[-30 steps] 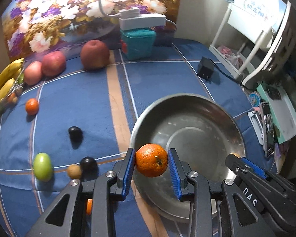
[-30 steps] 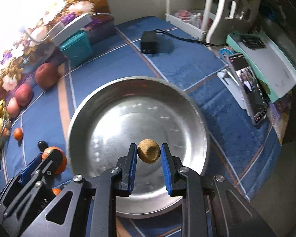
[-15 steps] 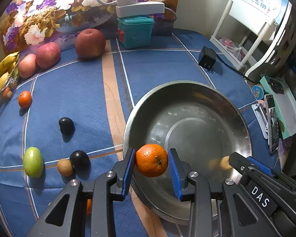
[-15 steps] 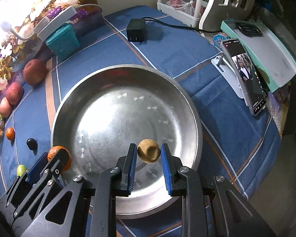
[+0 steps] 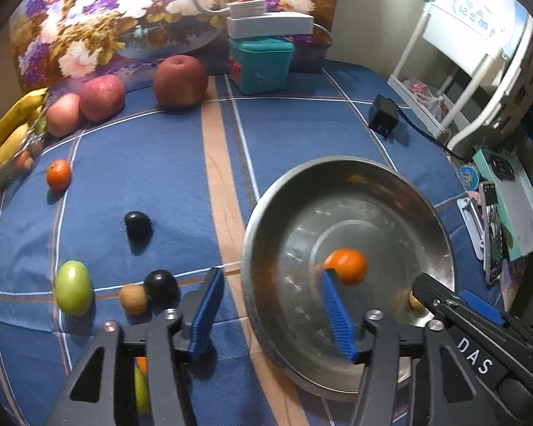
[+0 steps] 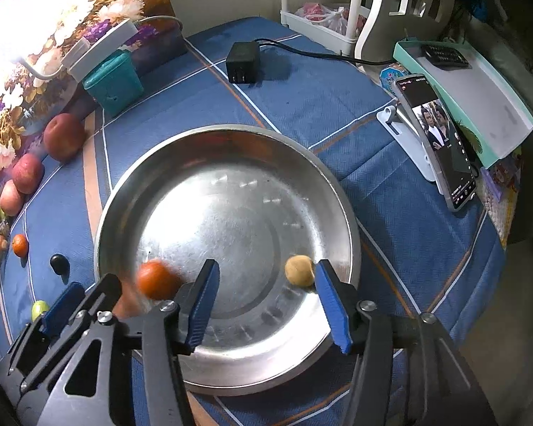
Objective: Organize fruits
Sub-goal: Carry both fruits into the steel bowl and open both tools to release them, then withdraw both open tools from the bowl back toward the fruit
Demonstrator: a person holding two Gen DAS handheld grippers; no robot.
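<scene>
- Left claw: jaws have just been opening and now stand wide apart with nothing between the blue pads; it points steeply down over the near left rim of the steel bowl.
- Orange: free of the claw, blurred, inside the bowl near its middle, just beyond the tip of the right-hand pad; in the right wrist view it shows as a smear against the bowl's left inner wall. Round, so no long axis can be told.
- Right claw: jaws have likewise just been opening and stand wide, gripping nothing; it points steeply down over the near part of the bowl.
- Small brown fruit: lies inside the bowl, just beside the tip of the right-hand pad; whether it touches the pad cannot be told. Roughly round.
- Fruit outside the bowl, on the blue-clothed table: a green oval fruit with its long axis running away from the camera, a second brown fruit touching a dark plum, another dark plum farther in, and a small orange near the left edge.
- Far left of the table: three apples in a row and bananas at the left edge.
- Far edge: teal box. Right side: black charger.
</scene>
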